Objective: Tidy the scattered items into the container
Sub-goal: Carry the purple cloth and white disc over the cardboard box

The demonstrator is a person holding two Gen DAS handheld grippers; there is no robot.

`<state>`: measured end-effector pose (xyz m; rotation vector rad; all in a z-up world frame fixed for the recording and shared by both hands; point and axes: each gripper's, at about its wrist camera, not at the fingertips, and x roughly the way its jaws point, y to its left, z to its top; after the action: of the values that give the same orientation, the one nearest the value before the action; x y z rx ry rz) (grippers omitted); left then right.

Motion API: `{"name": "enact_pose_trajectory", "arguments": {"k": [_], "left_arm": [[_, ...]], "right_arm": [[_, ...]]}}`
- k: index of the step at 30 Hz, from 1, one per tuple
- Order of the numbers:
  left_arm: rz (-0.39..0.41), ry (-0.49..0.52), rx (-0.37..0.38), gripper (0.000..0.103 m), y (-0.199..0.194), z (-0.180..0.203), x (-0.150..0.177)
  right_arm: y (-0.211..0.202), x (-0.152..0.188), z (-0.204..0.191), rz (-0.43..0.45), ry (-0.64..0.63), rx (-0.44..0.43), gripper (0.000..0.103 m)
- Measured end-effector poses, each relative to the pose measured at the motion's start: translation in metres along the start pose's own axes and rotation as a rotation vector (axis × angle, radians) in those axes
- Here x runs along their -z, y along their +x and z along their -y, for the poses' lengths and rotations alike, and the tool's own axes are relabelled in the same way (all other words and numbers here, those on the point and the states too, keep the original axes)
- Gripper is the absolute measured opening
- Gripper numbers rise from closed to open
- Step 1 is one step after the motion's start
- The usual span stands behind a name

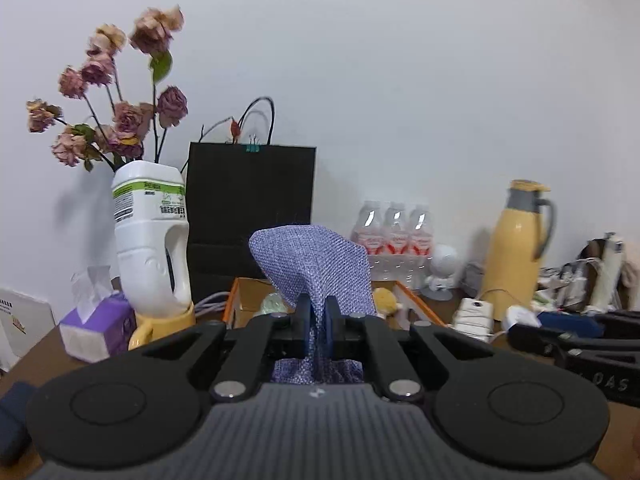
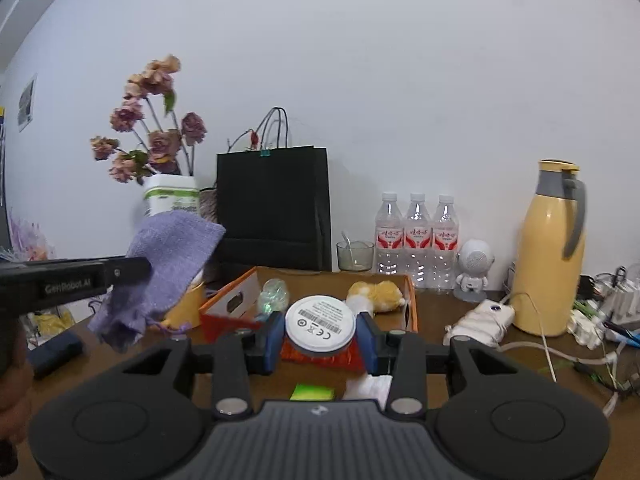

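The box [image 2: 412, 300] is set on the desk [image 2: 460, 364], before the paper bag [image 2: 274, 208] at the back edge. In the box a plush toy [image 2: 376, 294] is laid toward its right wall. Right of the bag, three bottles [image 2: 416, 236] are lined along the back edge, then a figurine [image 2: 474, 270] and a jug [image 2: 550, 252]. Left of the bag a vase of flowers [image 1: 150, 240] is placed, with a tissue pack [image 1: 98, 330] before it. A glass [image 2: 354, 256] is stood between bag and bottles.
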<state>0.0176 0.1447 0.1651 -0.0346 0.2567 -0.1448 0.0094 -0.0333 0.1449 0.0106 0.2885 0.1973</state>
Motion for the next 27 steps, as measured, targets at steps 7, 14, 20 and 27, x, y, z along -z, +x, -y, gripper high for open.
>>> {"name": "enact_pose_trajectory", "arguments": {"k": [7, 14, 20, 27], "left_arm": [[-0.11, -0.037, 0.027, 0.009, 0.11, -0.016, -0.043], [-0.322, -0.074, 0.008, 0.009, 0.232, -0.034, -0.044], [-0.551, -0.067, -0.032, 0.009, 0.3, -0.038, -0.016], [-0.751, -0.037, -0.069, 0.013, 0.34, -0.04, 0.014]], "right_arm": [[0.099, -0.049, 0.034, -0.097, 0.049, -0.059, 0.038], [0.204, -0.082, 0.05, -0.232, 0.013, -0.005, 0.038], [0.296, -0.068, 0.063, -0.482, -0.069, 0.049, 0.038], [0.348, -0.029, 0.067, -0.751, -0.096, 0.035, 0.038]]}}
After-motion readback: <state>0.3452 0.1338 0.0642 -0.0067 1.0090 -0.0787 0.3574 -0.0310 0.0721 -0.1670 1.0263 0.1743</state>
